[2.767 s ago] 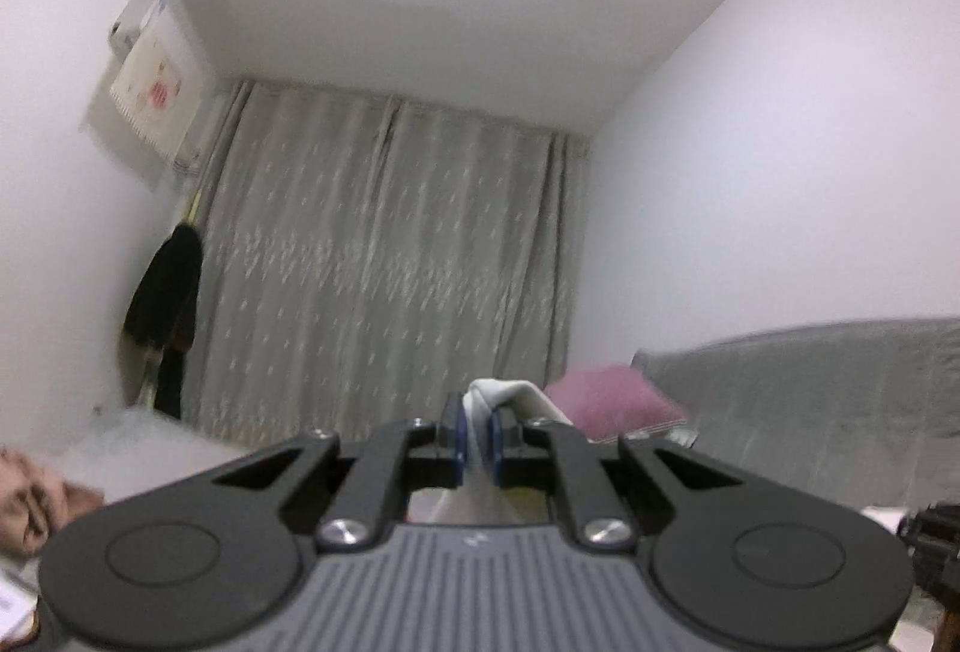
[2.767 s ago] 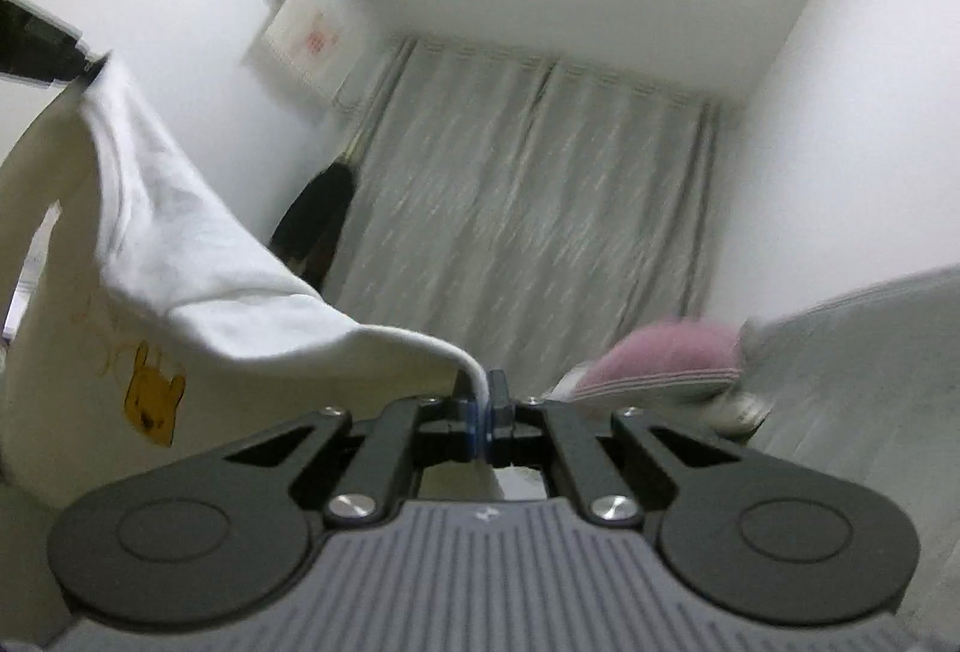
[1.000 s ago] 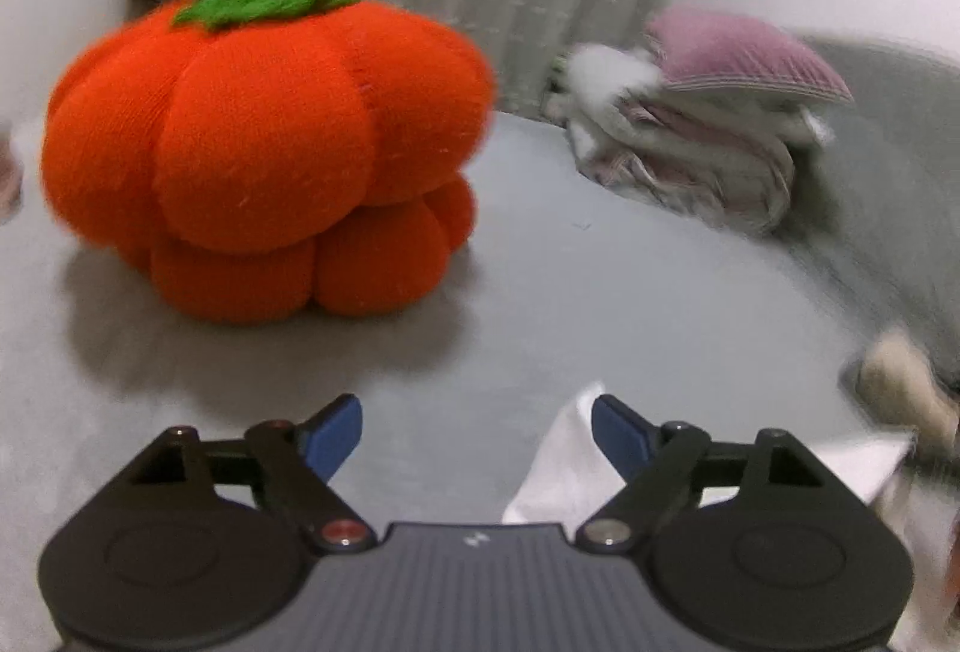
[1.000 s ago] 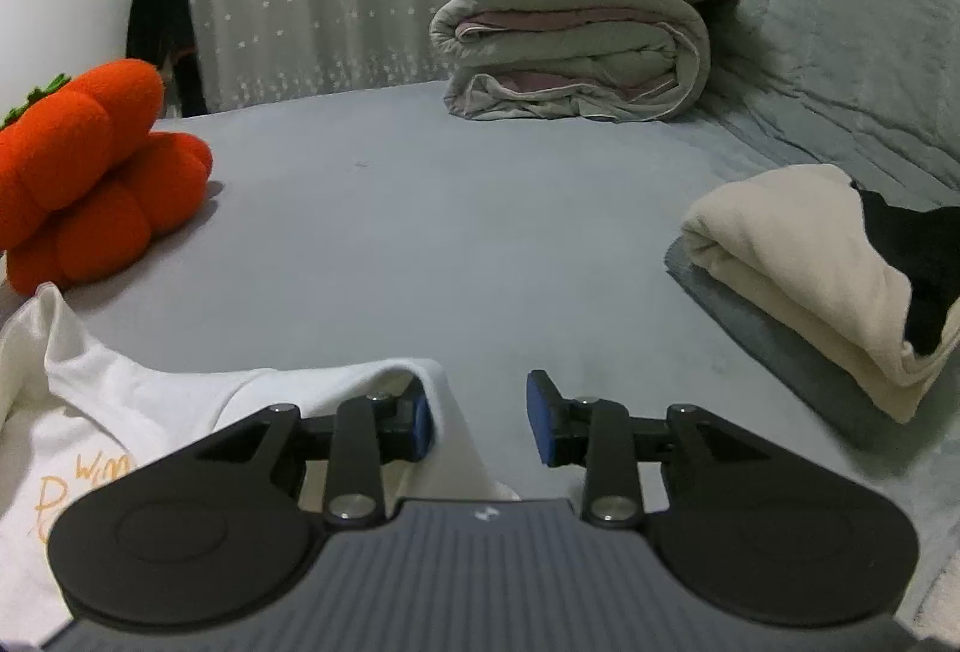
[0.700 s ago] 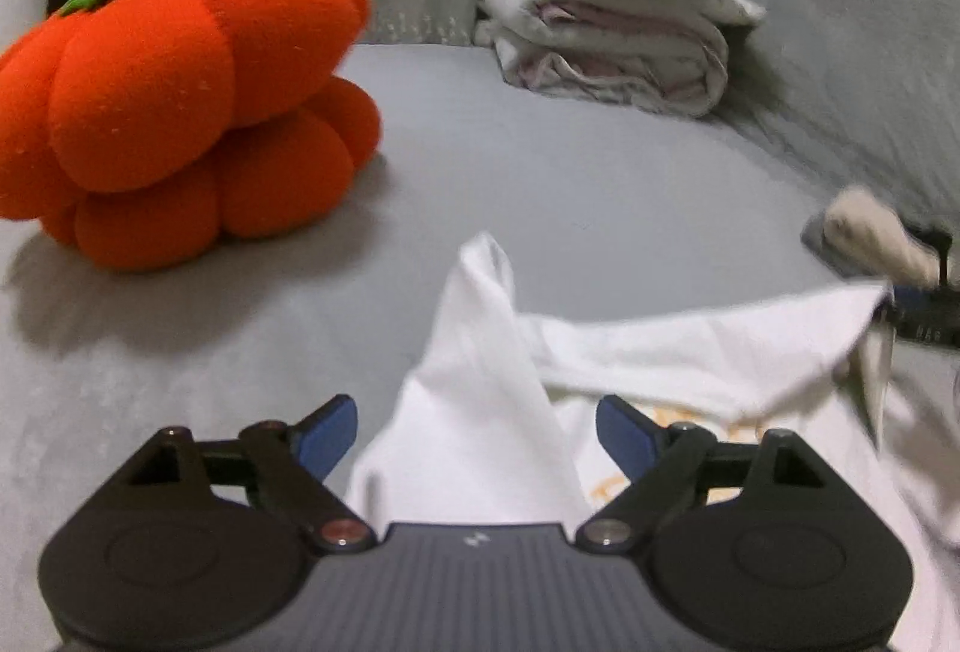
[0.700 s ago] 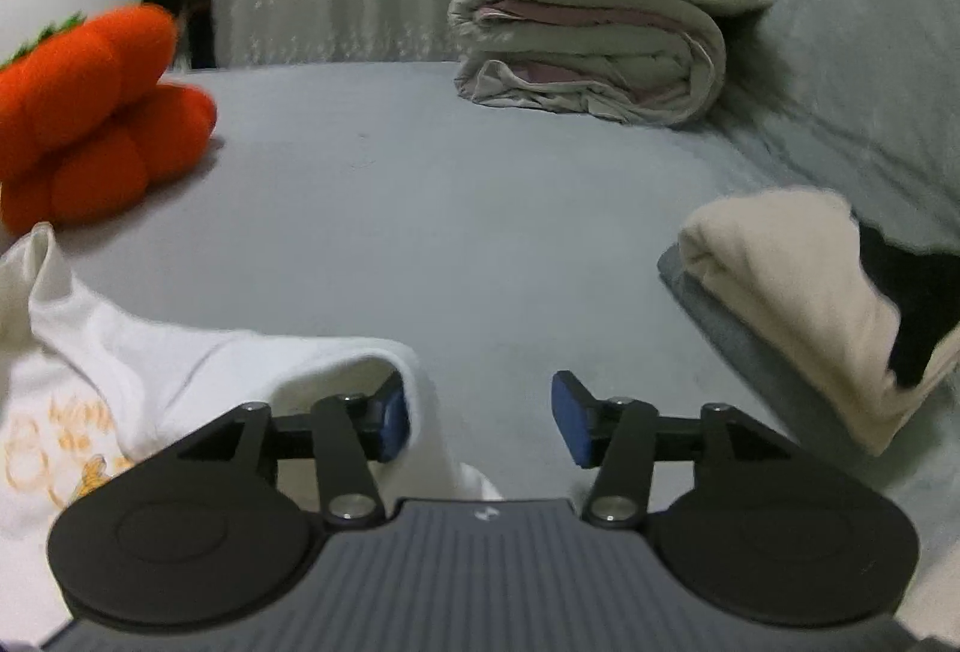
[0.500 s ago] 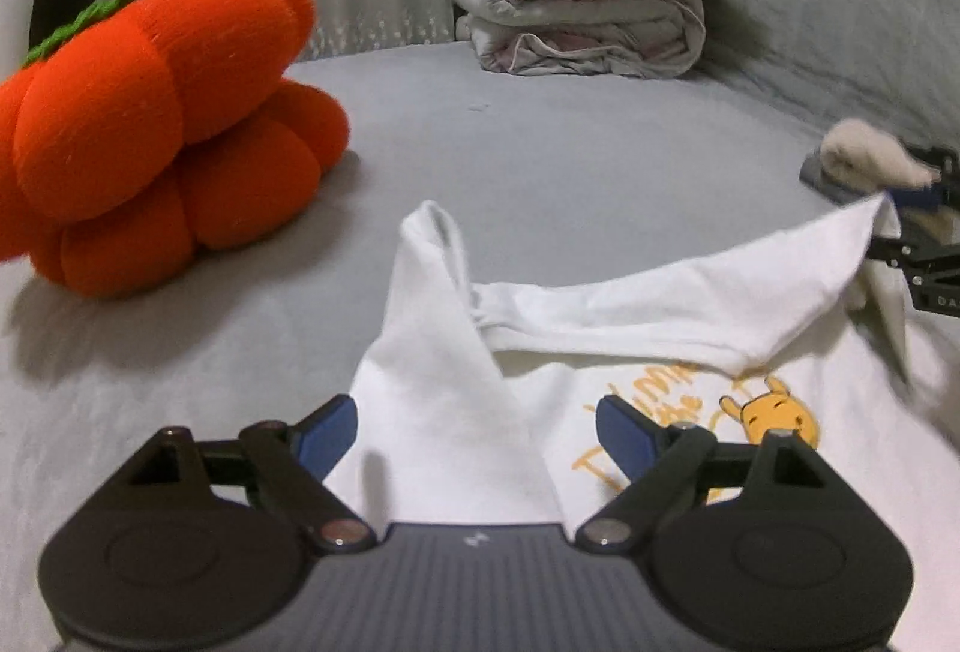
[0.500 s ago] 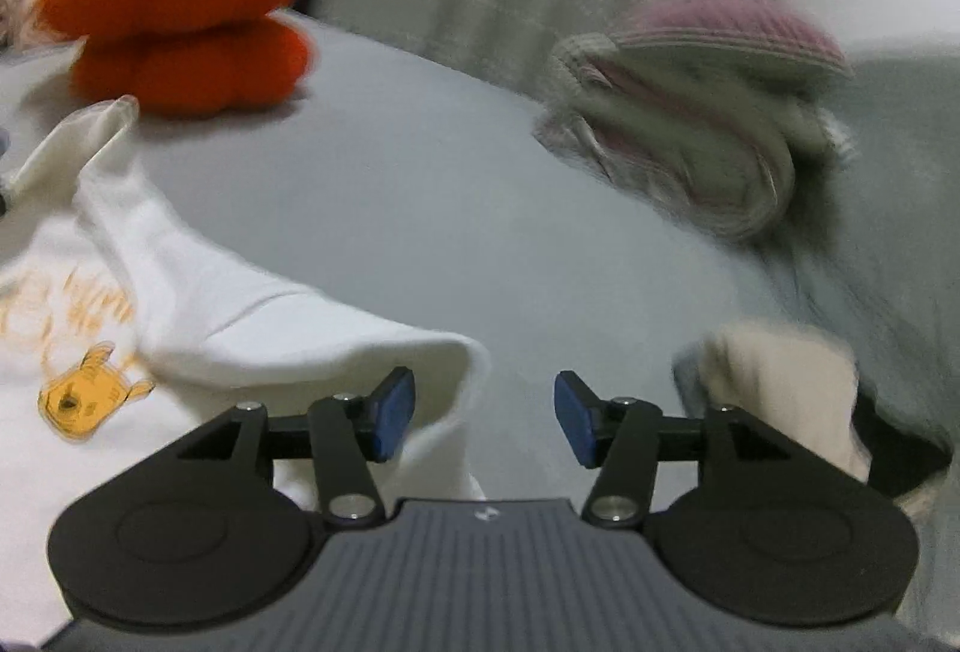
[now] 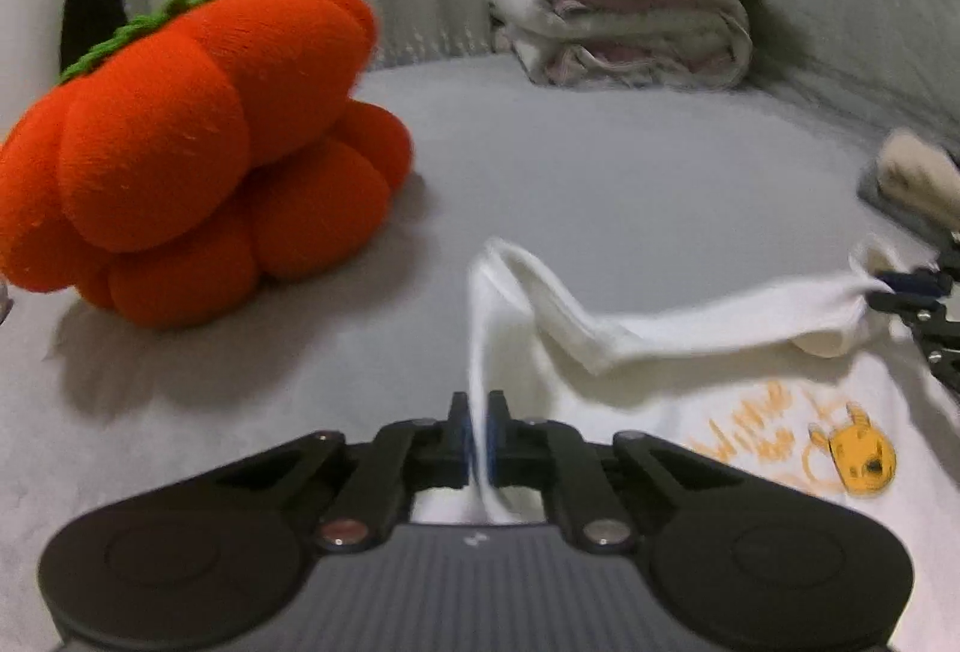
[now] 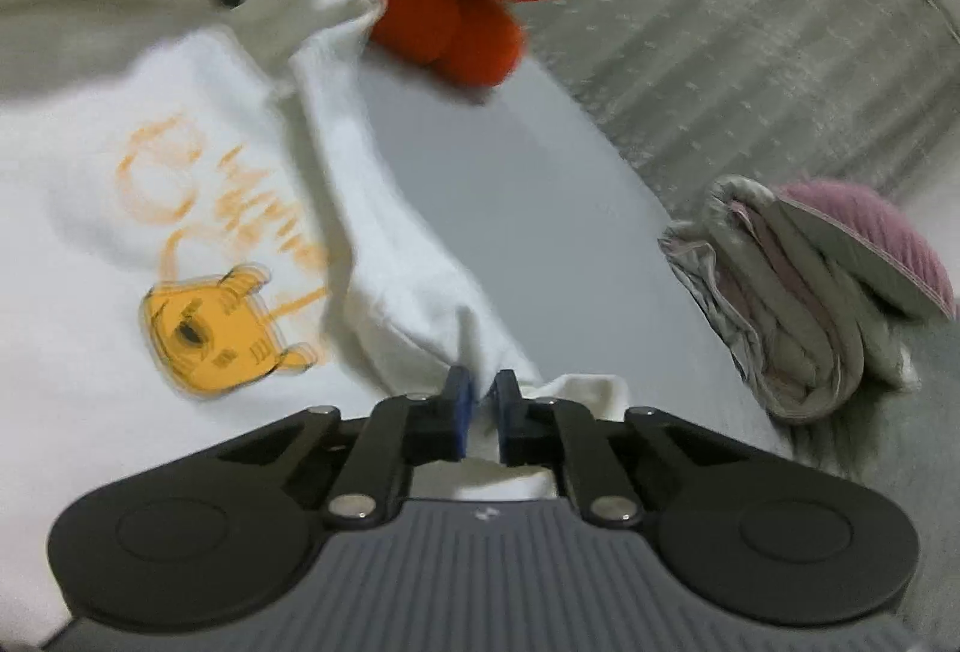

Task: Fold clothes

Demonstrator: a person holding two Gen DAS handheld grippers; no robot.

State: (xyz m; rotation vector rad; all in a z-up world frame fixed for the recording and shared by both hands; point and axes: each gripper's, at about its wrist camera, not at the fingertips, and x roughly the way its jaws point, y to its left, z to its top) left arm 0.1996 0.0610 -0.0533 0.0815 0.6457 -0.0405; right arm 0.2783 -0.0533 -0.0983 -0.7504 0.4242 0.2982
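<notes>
Jaws of the left gripper (image 9: 478,427) have just closed on a raised fold of the white T-shirt (image 9: 690,388), while the right gripper (image 10: 481,409), its jaws likewise just closing, pinches the shirt's far right edge. Between them the shirt lies spread on the grey bed (image 9: 600,184), its yellow bear print (image 9: 861,457) facing up. Beyond sit an orange pumpkin cushion (image 9: 198,142) at left and folded bedding (image 9: 636,34) at the far end.

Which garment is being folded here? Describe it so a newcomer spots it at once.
On the grey bed, right of the orange plush pumpkin, lies a white T-shirt. Its yellow bear print sets it apart from the plain cream folded pile.
</notes>
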